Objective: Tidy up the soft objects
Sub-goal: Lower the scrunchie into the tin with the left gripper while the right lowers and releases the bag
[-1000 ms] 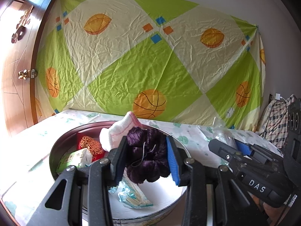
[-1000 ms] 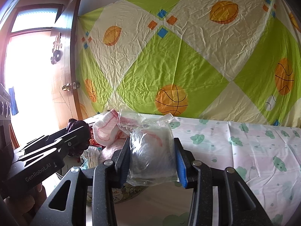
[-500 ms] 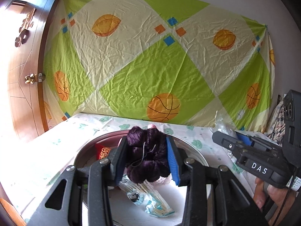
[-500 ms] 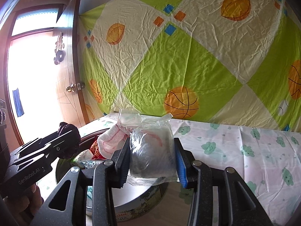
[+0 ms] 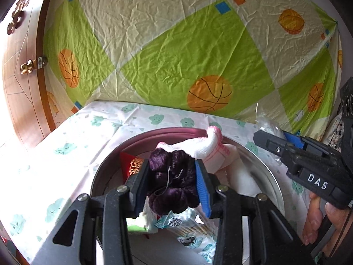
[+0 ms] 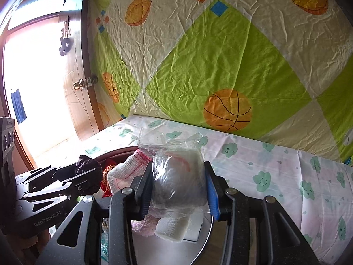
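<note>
A dark purple velvet scrunchie is clamped in my left gripper, held above a round metal tin. My right gripper is shut on a clear plastic bag with a grey and white bundle inside, also over the tin. In the tin lie white and pink socks, a red and gold pouch, a printed wipes packet and a green and white packet. The right gripper shows at the right of the left wrist view, the left gripper at the left of the right wrist view.
The tin stands on a table under a white cloth with green cloud faces. A green and cream sheet with basketballs hangs behind it. A wooden door is at the left. Fingers of a hand hold the right tool.
Both grippers moved across and a little up with their loads still clamped. The tin and socks now sit lower and nearer under them, and the backdrop has shifted in both views.
</note>
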Demonstrator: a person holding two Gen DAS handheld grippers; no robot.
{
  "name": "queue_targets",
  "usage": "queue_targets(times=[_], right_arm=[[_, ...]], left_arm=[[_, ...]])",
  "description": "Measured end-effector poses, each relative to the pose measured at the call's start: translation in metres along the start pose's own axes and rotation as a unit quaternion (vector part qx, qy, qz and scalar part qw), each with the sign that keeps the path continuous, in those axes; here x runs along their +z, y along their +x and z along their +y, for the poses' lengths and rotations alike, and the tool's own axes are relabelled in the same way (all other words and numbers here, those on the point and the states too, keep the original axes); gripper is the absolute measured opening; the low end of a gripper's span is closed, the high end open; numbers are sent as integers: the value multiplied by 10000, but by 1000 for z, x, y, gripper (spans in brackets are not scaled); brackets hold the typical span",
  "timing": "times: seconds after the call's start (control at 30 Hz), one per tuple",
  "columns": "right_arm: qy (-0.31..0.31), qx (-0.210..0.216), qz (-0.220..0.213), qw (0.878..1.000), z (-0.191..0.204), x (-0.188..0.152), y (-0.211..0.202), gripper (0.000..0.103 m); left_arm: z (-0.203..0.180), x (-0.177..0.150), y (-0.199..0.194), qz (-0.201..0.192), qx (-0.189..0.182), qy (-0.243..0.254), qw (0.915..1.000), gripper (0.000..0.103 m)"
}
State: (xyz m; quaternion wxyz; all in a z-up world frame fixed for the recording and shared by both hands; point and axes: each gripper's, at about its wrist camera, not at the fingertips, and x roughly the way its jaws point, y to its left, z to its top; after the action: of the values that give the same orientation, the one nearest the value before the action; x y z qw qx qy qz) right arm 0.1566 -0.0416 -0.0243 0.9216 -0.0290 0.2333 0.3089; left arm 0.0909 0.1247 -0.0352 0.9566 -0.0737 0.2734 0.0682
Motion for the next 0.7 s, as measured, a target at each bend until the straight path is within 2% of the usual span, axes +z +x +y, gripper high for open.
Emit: queue_targets(times=[0.17,0.3,0.37,0.4,0.43,0.5,0.57,0.7], right_arm=[[-87,-84,397,9991,2,-4,22,45],[-184,-91,687,9974,6,-13,34,46],[-209,-105,712,9972,7,-17,34,50],[-199,-72,710,9973,7,-17,34,55],[-197,-46,719,9972,8,-18,34,58],[-255,-90,684,9973,11,-19,32,72],[-301,-158,582,9977,12,-17,26,76],[-238,-150,438,9986,9,-18,12,76]], left_arm=[[2,-3,14,295,-66,-28,9995,40],[3,-3,16,373,-93,-36,9993,42],[3,-3,16,395,-49,-2,9992,45],[3,-3,15,385,-52,-8,9992,47],[3,-3,15,378,-44,-15,9993,55],[4,-3,13,343,-38,-10,9994,64],[4,-3,9,291,-44,-42,9996,78],[5,-4,3,208,-20,-51,9998,84]])
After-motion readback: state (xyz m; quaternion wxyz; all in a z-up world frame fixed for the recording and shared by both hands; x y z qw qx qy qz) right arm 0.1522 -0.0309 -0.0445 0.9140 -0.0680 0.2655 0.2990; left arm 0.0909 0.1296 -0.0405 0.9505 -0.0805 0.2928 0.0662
